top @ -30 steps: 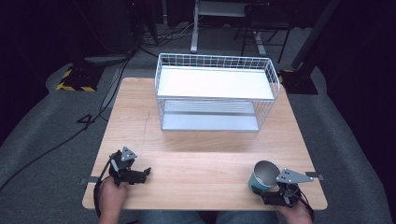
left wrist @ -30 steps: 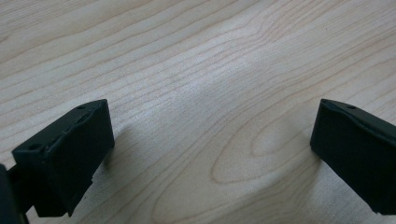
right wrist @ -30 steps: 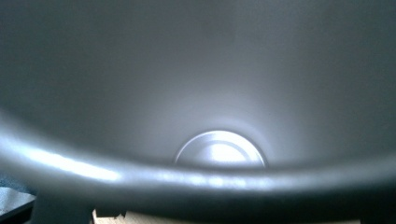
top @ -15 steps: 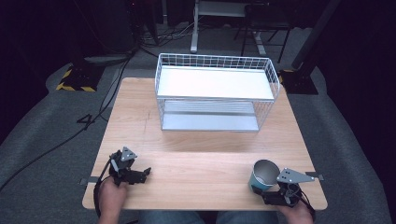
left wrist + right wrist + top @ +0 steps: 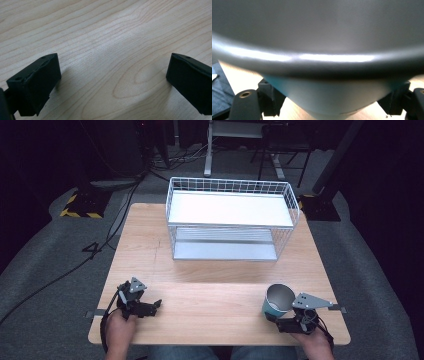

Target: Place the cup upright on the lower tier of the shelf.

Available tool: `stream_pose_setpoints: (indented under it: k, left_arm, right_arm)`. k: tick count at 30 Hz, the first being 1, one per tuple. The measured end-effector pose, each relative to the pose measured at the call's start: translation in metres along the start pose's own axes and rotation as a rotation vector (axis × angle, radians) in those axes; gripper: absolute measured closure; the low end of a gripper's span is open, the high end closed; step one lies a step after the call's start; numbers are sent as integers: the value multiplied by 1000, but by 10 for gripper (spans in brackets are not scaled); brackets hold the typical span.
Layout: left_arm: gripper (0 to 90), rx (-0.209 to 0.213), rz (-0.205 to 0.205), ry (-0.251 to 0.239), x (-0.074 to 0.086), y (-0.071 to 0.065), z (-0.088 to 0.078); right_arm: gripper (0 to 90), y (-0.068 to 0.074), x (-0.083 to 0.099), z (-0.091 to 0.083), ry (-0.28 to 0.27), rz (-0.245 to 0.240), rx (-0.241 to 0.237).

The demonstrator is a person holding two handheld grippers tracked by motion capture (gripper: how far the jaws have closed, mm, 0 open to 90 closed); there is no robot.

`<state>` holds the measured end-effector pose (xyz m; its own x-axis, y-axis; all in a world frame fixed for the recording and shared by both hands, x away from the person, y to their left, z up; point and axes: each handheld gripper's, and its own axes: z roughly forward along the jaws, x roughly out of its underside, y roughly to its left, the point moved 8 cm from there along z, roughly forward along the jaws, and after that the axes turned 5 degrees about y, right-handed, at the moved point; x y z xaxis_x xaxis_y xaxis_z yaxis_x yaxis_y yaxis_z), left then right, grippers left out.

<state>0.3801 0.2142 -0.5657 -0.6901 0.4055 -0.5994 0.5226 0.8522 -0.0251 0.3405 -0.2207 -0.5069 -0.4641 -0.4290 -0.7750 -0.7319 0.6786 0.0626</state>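
A teal cup (image 5: 277, 301) with a grey inside is at the table's front right, its mouth tilted up. My right gripper (image 5: 276, 316) is shut on its lower part. In the right gripper view the cup's teal wall (image 5: 324, 97) sits between the two black jaws of the right gripper (image 5: 332, 106), and the grey rim looms across the top. My left gripper (image 5: 152, 306) rests at the front left, pointing right. Its jaws stand wide apart over bare wood in the left gripper view, so the left gripper (image 5: 112, 77) is open and holds nothing.
A white wire rack (image 5: 230, 220) with two shelves stands at the back middle of the wooden table (image 5: 210, 290). Dark floor, cables and a yellow-black striped block (image 5: 80, 205) lie beyond the table's edges.
The right gripper and the cup have shifted slightly up and to the left in the high view. The left gripper has stayed where it was.
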Motion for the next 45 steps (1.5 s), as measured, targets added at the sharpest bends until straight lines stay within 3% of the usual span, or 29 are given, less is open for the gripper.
stream_pose_setpoints:
  k: [6, 22, 45]
  left_arm:
    - [1, -1, 0, 0, 0, 0, 0]
    - [1, 0, 0, 0, 0, 0, 0]
    - [0, -1, 0, 0, 0, 0, 0]
  right_arm:
    - [225, -1, -17, 8, -4, -6, -17]
    - [225, -19, -66, 34, -23, 11, 2]
    - [225, -45, -109, 93, -34, 36, 108]
